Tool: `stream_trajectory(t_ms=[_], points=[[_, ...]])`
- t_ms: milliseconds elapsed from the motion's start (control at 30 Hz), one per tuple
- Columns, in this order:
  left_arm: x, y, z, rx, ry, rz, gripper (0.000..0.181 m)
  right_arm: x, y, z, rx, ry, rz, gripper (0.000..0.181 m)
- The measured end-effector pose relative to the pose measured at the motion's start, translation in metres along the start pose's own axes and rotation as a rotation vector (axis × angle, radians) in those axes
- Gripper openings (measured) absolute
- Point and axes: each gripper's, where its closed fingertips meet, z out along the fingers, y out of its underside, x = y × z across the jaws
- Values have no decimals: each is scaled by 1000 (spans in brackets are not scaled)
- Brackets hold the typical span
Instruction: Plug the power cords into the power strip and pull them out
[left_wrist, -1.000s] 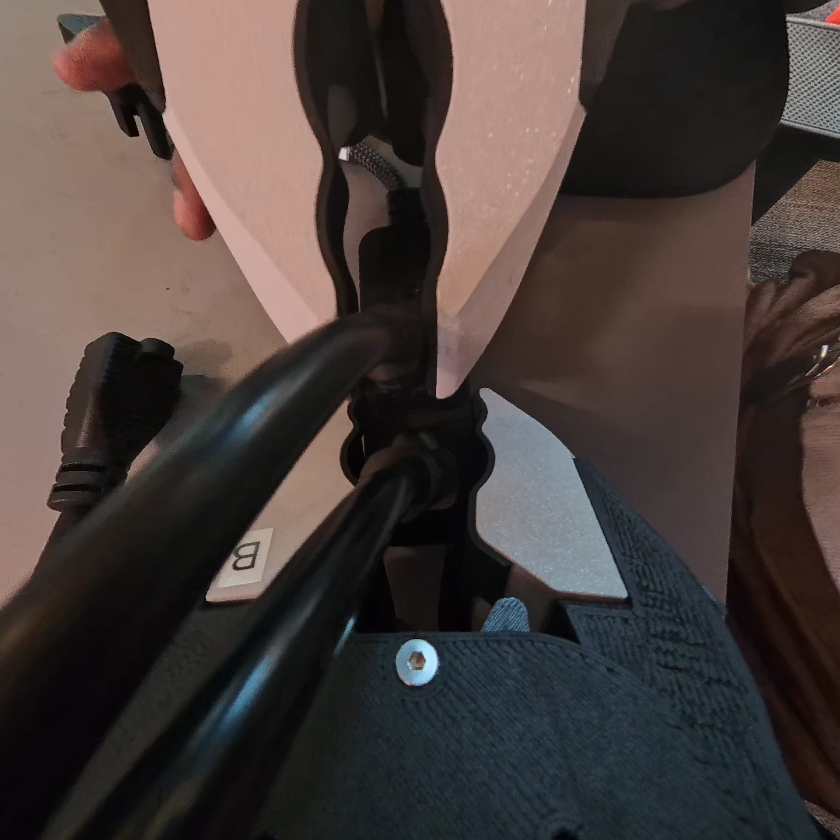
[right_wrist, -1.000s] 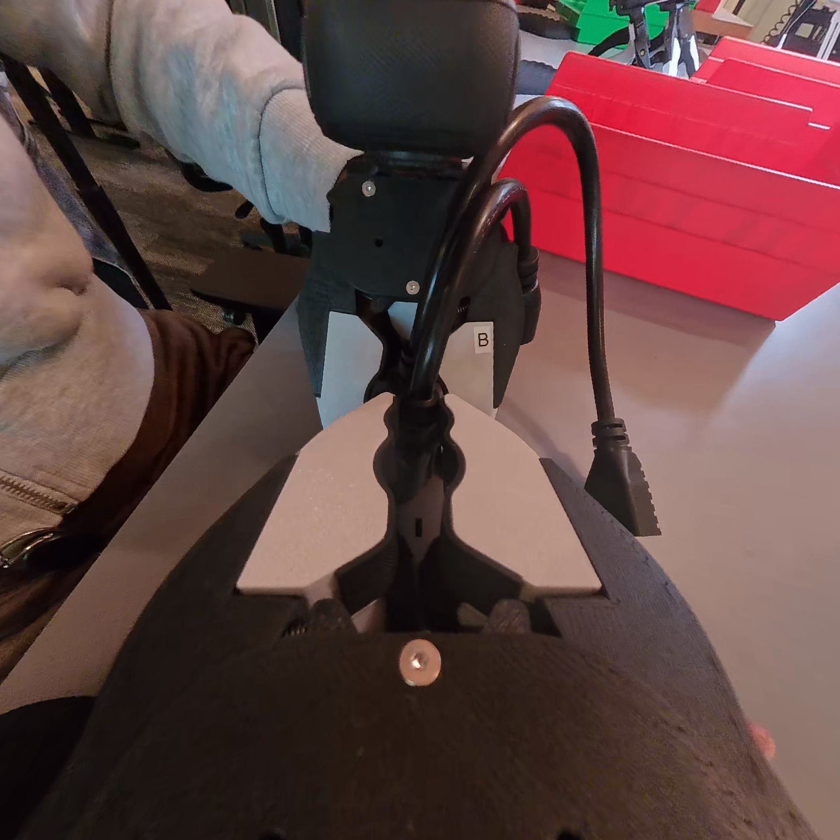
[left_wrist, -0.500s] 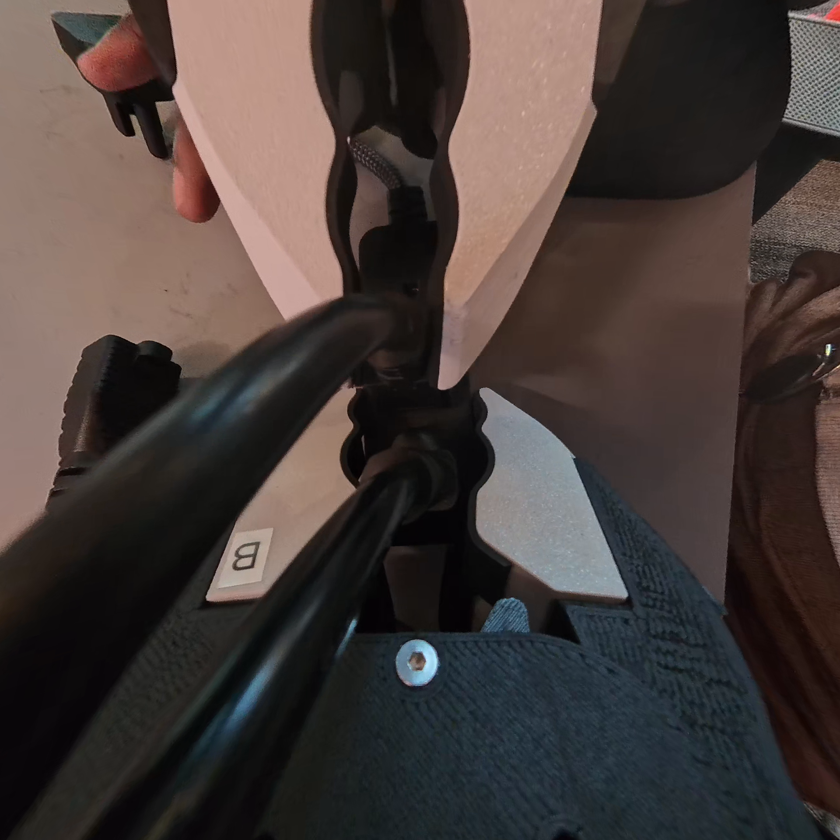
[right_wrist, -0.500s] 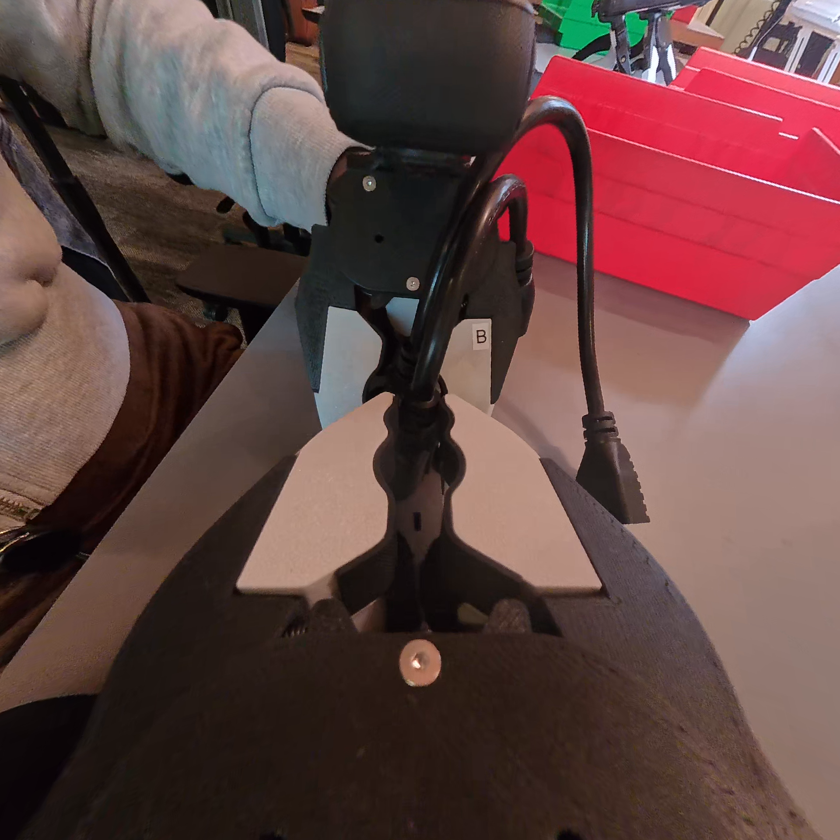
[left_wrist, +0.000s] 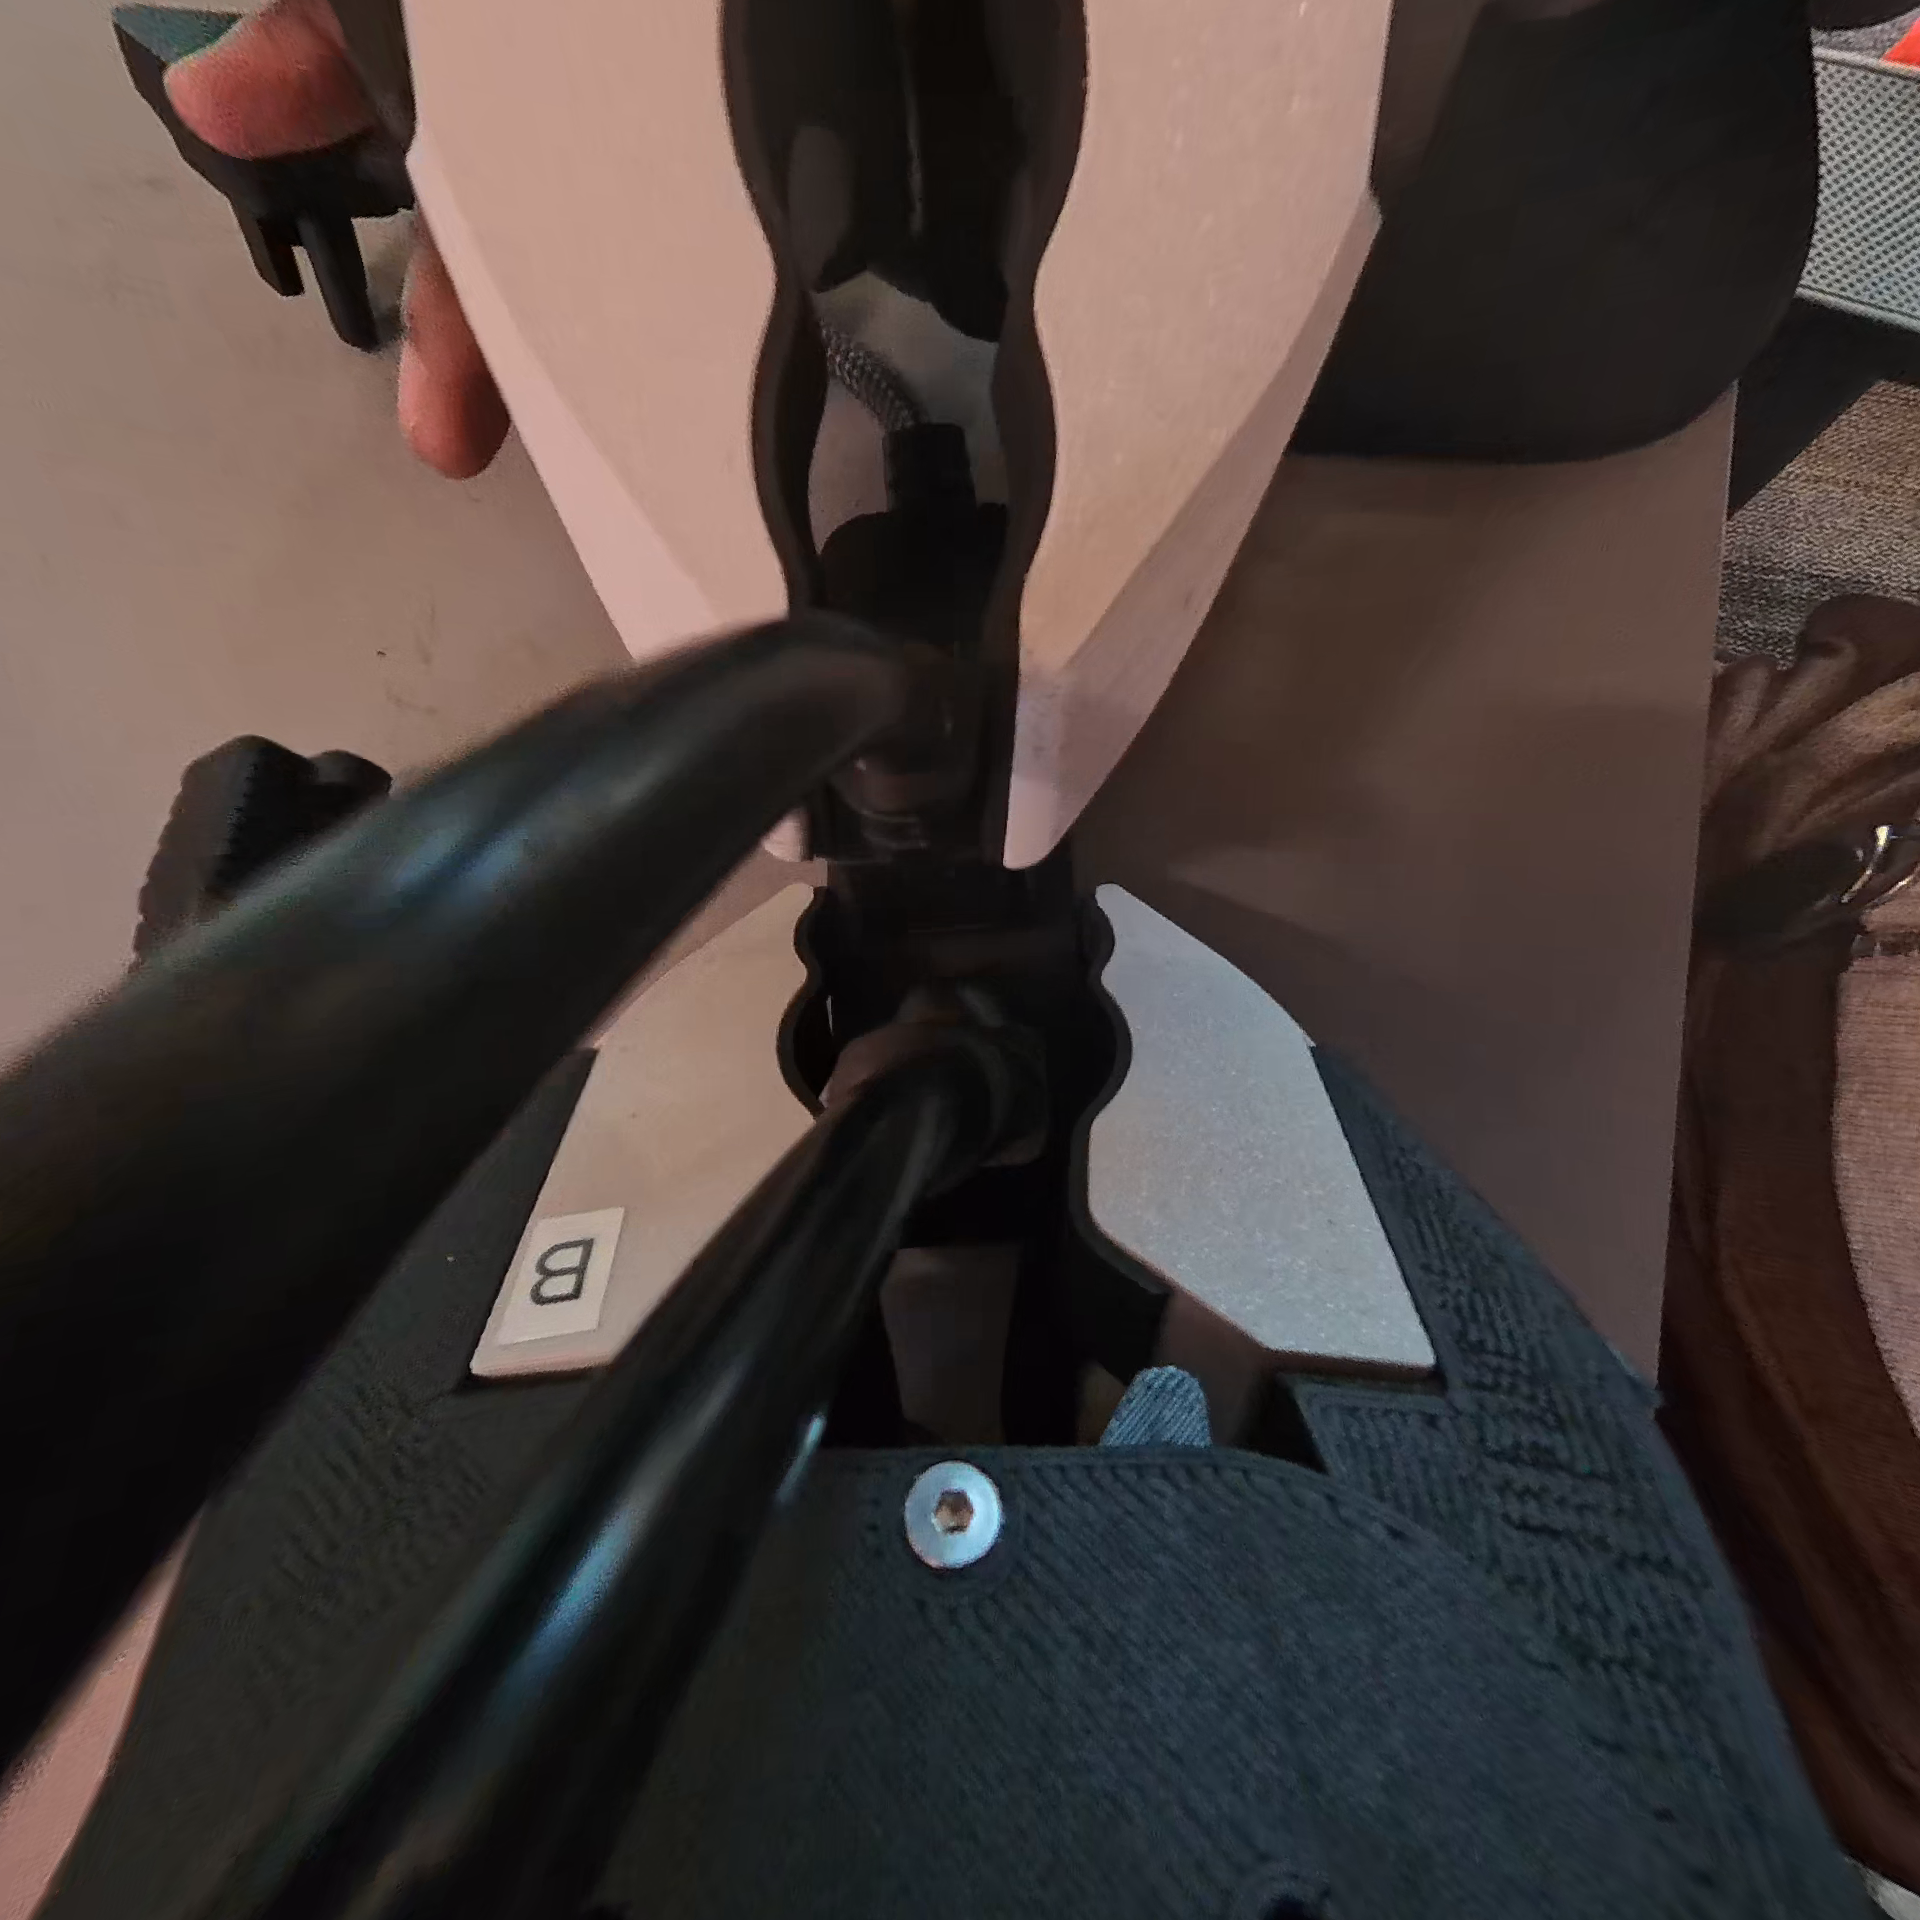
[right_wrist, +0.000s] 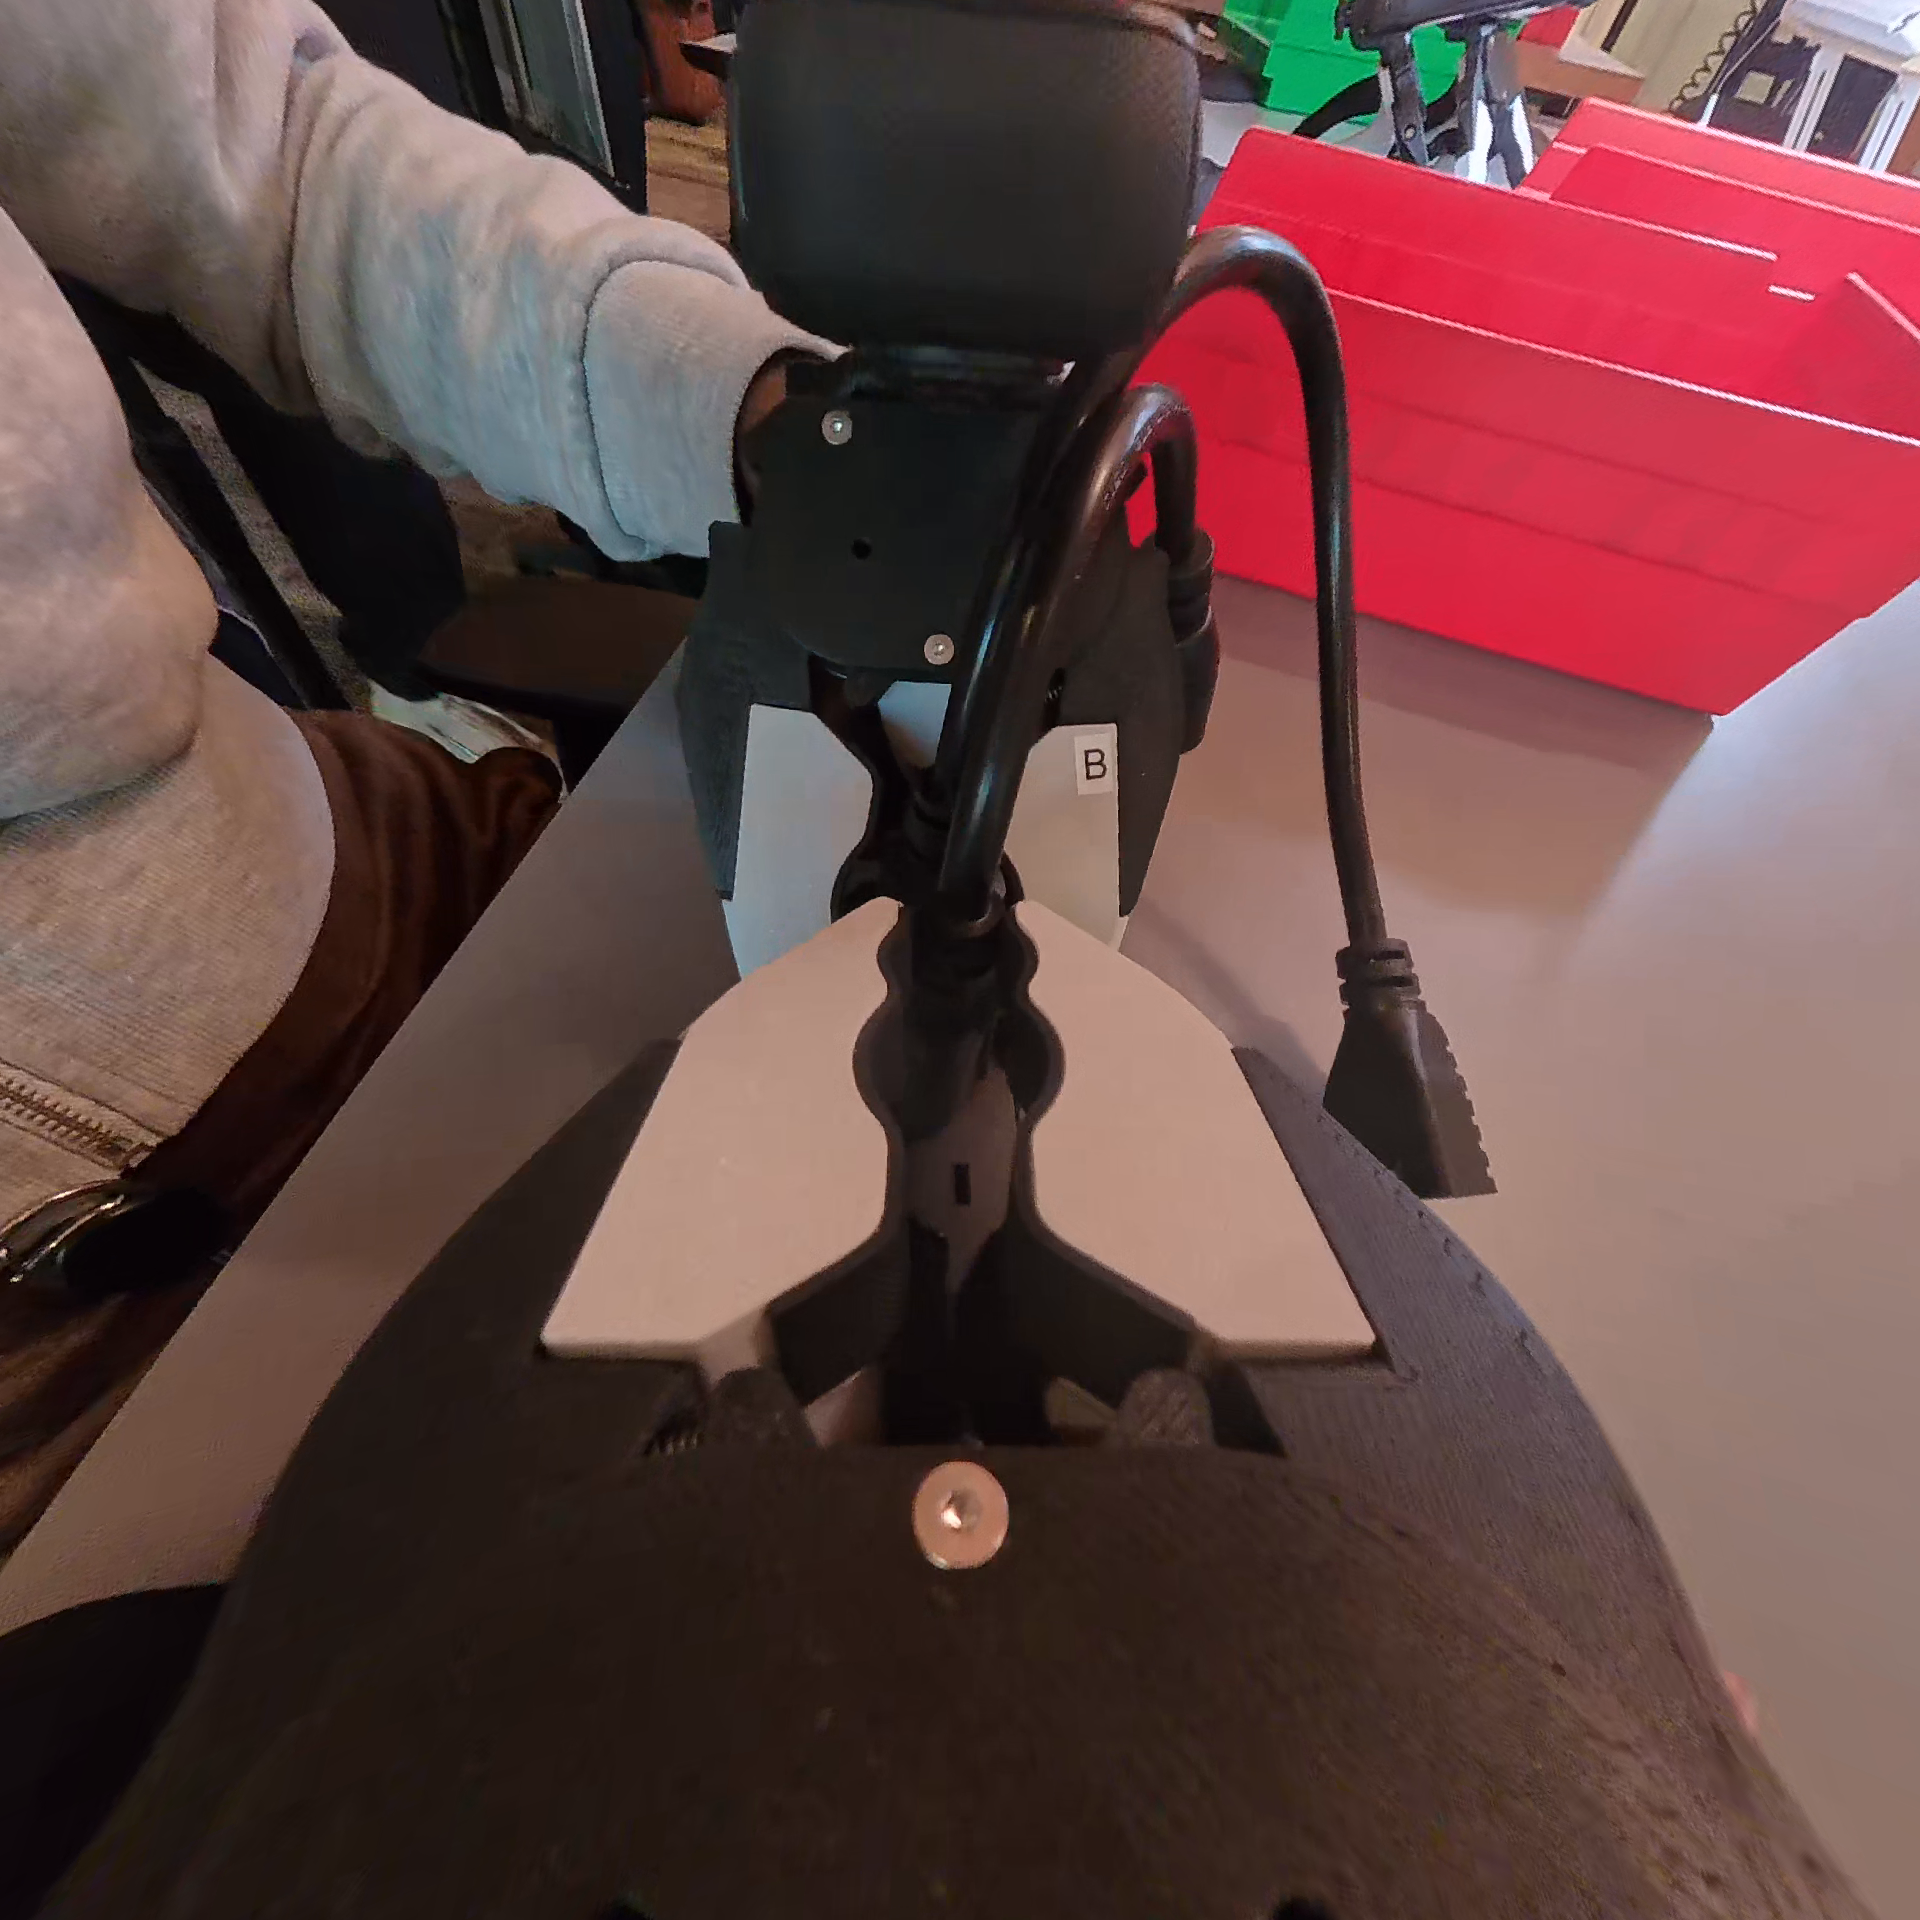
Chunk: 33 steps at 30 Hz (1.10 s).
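My two grippers meet tip to tip above the table. My left gripper (left_wrist: 945, 935) is shut on the black plug end (left_wrist: 966, 1070) of a thick black cord (left_wrist: 416, 1039). My right gripper (right_wrist: 956, 925) is shut on a black plug (right_wrist: 951, 997); in the left wrist view this plug (left_wrist: 914, 561) sits between its pale fingers (left_wrist: 1195, 312). Two black cords (right_wrist: 1039, 582) arch up from the joint. One ends in a free black connector (right_wrist: 1403, 1091) hanging just over the table. No power strip is in view.
The grey table (right_wrist: 1610, 987) runs to the right, its edge on the left. Red bins (right_wrist: 1558, 468) stand at the back right. A person's grey sleeve (right_wrist: 468, 312) and brown-clad lap (right_wrist: 312, 883) are on the left. A hand's fingers (left_wrist: 447, 395) hold the right gripper.
Both grippers stay shut, tip to tip on the plugs. The pair has shifted slightly, and the hanging connector has drifted a little toward the grippers.
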Motion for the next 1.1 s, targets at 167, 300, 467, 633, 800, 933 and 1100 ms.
stream_trajectory(t_ms=[167, 300, 467, 633, 800, 933, 1100], points=[[0, 0, 0, -1, -4, 2, 45, 0, -4, 6, 26, 10, 10, 15], [1, 0, 0, -1, 1, 2, 45, 0, -2, 3, 15, 9, -6, 15], [1, 0, 1, -2, 11, -8, 45, 0, -1, 0, 31, -1, 13, 15], [1, 0, 0, -3, 9, -1, 45, -1, -4, 5, 32, 8, 4, 15], [3, -1, 1, -5, 18, -2, 45, -1, 0, -3, 24, -9, -2, 15], [2, -1, 1, -5, 17, -4, 46, -2, -4, 3, 25, -3, -3, 15], [4, -1, 1, -8, 26, -4, 46, -3, -2, -1, 14, 2, -16, 15]])
